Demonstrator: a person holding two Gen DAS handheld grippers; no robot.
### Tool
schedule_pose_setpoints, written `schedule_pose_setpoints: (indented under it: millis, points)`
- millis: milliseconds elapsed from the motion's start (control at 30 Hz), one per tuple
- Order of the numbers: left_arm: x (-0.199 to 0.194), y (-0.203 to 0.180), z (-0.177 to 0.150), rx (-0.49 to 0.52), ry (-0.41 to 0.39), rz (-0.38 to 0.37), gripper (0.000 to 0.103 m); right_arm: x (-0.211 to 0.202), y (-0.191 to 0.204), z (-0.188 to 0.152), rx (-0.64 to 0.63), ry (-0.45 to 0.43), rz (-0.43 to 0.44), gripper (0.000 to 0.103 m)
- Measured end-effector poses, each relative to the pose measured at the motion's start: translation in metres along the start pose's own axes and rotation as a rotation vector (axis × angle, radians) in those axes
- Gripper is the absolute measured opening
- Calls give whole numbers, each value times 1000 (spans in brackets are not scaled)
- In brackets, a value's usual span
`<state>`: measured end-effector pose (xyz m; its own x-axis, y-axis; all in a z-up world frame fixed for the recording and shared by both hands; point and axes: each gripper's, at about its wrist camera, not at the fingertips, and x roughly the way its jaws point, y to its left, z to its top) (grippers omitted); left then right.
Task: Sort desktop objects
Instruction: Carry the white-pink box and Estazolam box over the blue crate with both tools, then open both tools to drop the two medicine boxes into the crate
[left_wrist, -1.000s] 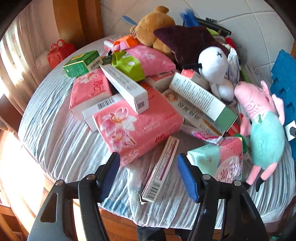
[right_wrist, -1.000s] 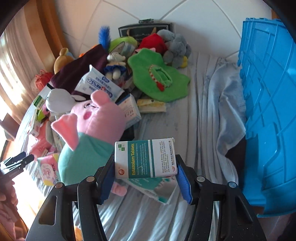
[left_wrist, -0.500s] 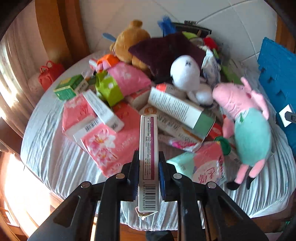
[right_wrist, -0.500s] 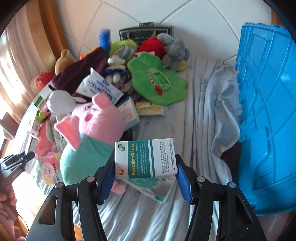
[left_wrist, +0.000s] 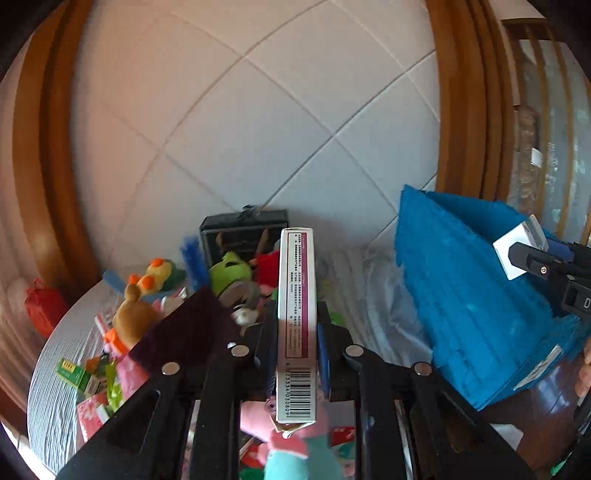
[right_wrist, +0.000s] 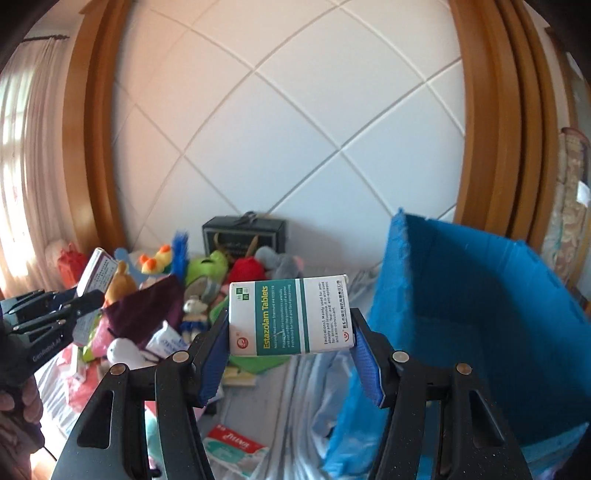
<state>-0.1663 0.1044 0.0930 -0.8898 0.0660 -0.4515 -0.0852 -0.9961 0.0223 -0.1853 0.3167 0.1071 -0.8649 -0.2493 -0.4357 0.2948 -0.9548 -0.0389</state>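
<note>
My left gripper (left_wrist: 295, 343) is shut on a narrow white and magenta box (left_wrist: 296, 295), held edge-on with its barcode end toward the camera, high above the table. My right gripper (right_wrist: 290, 343) is shut on a white and green tablet box (right_wrist: 290, 319) printed "Estazolam Tablets", held level just left of the blue bin (right_wrist: 472, 314). In the right wrist view the left gripper (right_wrist: 85, 299) shows at the far left with its box (right_wrist: 96, 271). The right gripper's box (left_wrist: 517, 247) appears at the right edge of the left wrist view, above the blue bin (left_wrist: 461, 295).
A pile of plush toys (right_wrist: 207, 266), a dark purple cloth (left_wrist: 188, 332), tissue packs and small boxes (left_wrist: 74, 373) cover the striped tablecloth (left_wrist: 48, 373). A black case (right_wrist: 243, 230) leans on the tiled wall. A pink and teal plush (left_wrist: 295, 450) lies below my left gripper.
The left gripper closed on the magenta box and lifted it off the table. Both grippers rose and tilted up, so the wall now fills the views; the right one kept its tablet box.
</note>
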Motion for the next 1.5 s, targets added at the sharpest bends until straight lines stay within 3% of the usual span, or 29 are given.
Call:
schedule_pose_setpoints:
  millis: [167,333,533,633,700,800,933,1100,1200,1400,1433,1500]
  points:
    - [12,-92,54,83,-42,-163,18,-28,-76,29,32,-24,-168,60]
    - [36,-187,93,150,-2,-287,18,-28,-159,43,24,52,-279,60]
    - [92,-292,125,219,163,-368,17,12,-239,49,0,236,-312,60]
    - [132,-333,130,235,286,-372,17,43,-275,38,19,349,-318,60]
    - [166,-358,124,249,408,-364,17,69,-296,26,45,432,-310,60]
    - [215,-381,101,261,581,-350,17,115,-327,-2,125,597,-260,60]
    - [263,-394,59,277,783,-332,17,169,-349,-63,212,864,-180,60]
    - [289,-397,14,316,950,-297,18,198,-349,-129,178,1104,-171,60]
    - [295,-394,-9,318,1052,-241,18,202,-337,-155,87,1191,-178,60]
    - [299,-389,-29,361,1131,-164,18,206,-333,-184,35,1318,-154,60]
    - [298,-389,-31,361,1141,-169,21,206,-333,-186,34,1329,-148,60]
    - [306,-393,-28,379,1134,-168,42,206,-334,-188,28,1343,-136,61]
